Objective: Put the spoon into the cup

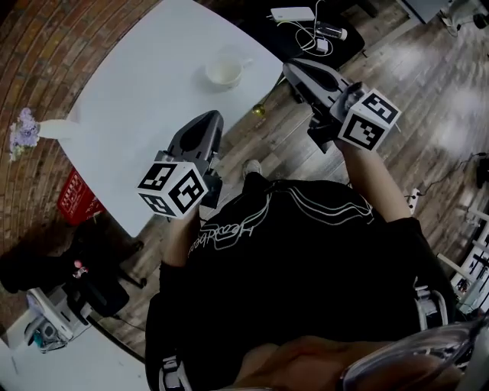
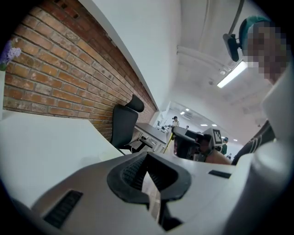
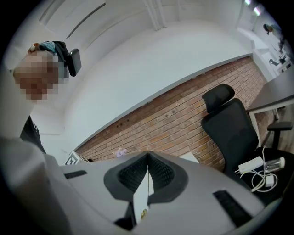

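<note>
A white cup (image 1: 224,72) stands near the far edge of the white table (image 1: 137,114). I see no spoon in any view. My left gripper (image 1: 208,117) hangs over the table's near edge and points toward the cup, about a hand's length short of it. Its jaws (image 2: 148,154) meet at the tips with nothing between them. My right gripper (image 1: 289,70) is off the table's right side, above the wooden floor, level with the cup. Its jaws (image 3: 148,153) are shut and empty.
A vase of purple flowers (image 1: 27,128) stands at the table's left end. A red box (image 1: 76,200) lies on the floor beneath. A black office chair (image 3: 229,124) to the right carries a power bank and cables (image 1: 294,14). A brick wall runs behind.
</note>
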`<state>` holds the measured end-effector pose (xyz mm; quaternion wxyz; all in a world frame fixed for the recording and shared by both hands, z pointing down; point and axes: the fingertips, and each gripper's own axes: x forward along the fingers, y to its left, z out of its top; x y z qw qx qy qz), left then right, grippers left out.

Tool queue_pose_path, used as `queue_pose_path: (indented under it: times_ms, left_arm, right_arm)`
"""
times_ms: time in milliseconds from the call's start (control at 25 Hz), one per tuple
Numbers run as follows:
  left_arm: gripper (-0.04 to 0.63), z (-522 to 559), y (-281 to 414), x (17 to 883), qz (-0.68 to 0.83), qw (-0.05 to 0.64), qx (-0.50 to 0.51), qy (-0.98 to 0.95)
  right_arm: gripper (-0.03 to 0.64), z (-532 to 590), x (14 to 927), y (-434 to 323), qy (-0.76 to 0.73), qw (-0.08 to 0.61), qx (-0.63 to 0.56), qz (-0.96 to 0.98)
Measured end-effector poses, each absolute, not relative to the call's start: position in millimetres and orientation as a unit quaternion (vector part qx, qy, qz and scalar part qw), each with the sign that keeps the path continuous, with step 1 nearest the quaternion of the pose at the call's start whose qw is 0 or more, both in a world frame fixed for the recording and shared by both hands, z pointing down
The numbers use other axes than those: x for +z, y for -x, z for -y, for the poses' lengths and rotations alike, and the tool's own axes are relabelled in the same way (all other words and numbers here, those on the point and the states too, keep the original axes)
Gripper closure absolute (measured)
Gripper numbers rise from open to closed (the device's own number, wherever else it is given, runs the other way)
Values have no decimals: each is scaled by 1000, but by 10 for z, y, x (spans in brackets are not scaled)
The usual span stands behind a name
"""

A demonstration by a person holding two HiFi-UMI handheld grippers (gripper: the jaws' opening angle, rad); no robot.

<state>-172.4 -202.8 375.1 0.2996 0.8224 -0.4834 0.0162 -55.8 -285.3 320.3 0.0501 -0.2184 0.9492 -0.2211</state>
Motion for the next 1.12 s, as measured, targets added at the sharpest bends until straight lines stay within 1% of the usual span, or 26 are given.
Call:
queue_pose_path:
  times_ms: [360,640,1120]
  left_arm:
    - [592,2544,2186,3889,475,314,22,-822]
    - [592,2864,2555,4059,482,333,22,-810]
    - [592,3055,2746,4441,499,354,44,-790]
  right_arm:
    - [620,3591,3338,1084,244,43,-210,-946]
    - [619,3998,3716,1472,248,14,-215,-944]
    - [618,4253,4466,1559,268,-13,-263,-926]
